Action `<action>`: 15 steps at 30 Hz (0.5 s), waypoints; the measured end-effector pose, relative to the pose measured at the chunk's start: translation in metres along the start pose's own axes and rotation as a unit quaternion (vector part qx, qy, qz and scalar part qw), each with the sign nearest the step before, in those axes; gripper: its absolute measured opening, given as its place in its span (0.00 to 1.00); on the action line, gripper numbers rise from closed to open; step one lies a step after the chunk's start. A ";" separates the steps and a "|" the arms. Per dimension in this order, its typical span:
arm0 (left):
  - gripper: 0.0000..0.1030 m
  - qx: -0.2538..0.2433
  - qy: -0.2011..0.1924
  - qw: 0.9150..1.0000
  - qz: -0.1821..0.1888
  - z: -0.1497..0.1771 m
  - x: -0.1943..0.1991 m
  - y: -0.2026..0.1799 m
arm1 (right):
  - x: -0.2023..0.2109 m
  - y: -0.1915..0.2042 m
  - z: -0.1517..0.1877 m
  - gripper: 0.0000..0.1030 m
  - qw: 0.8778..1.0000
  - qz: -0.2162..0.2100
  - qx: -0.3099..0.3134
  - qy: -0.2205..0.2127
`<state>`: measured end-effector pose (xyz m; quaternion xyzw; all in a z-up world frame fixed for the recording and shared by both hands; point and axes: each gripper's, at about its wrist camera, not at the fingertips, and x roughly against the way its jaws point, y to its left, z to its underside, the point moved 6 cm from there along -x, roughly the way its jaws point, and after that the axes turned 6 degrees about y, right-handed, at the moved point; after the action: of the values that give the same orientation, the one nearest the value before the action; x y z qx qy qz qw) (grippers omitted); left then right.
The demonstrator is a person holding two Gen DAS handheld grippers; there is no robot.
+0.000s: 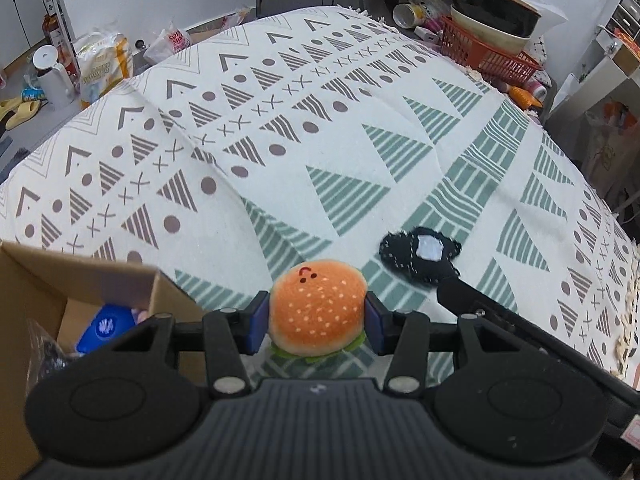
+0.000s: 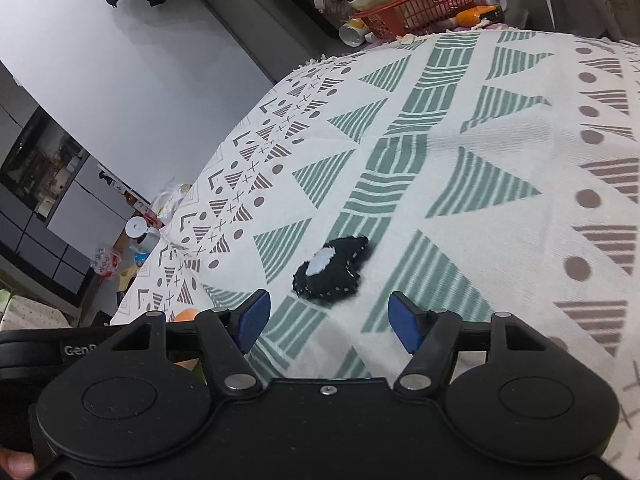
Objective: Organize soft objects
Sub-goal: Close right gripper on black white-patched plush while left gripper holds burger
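Observation:
An orange plush hamburger (image 1: pixel 317 314) with a green felt edge sits squeezed between the blue pads of my left gripper (image 1: pixel 317 322), just above the patterned cloth. A black felt toy (image 1: pixel 418 255) with white stitching and a white patch lies on the cloth to the right of it. In the right wrist view that black felt toy (image 2: pixel 331 270) lies just ahead of my right gripper (image 2: pixel 331 320), which stands open with nothing between its fingers. A sliver of the hamburger (image 2: pixel 187 315) shows at the left behind the other gripper's body.
An open cardboard box (image 1: pixel 36 292) holding a blue item (image 1: pixel 105 326) sits at the left edge. A red basket (image 1: pixel 486 52) with bowls and bottles stands at the far right end. The patterned cloth (image 1: pixel 280 128) covers the surface; clutter lies on the floor beyond its left edge.

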<state>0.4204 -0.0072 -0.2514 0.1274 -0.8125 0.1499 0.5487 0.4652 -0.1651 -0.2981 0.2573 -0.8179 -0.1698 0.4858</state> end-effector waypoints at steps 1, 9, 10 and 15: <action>0.46 -0.001 -0.001 1.000 -0.002 -0.002 -0.001 0.001 | -0.003 0.000 -0.001 0.61 1.000 0.000 0.001 0.000; 0.46 -0.005 -0.002 1.000 -0.013 -0.017 -0.003 0.004 | -0.026 0.004 -0.009 0.50 1.000 0.019 0.007 0.010; 0.46 -0.004 -0.003 1.000 -0.014 -0.019 -0.004 0.004 | -0.028 0.003 -0.009 0.48 1.000 0.020 0.006 0.012; 0.46 -0.015 -0.005 1.000 -0.024 -0.024 -0.003 0.000 | -0.037 0.001 -0.008 0.29 0.999 0.021 0.023 0.028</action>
<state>0.4420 0.0017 -0.2458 0.1392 -0.8139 0.1236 0.5503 0.4868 -0.1424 -0.3197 0.2558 -0.8128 -0.1338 0.5059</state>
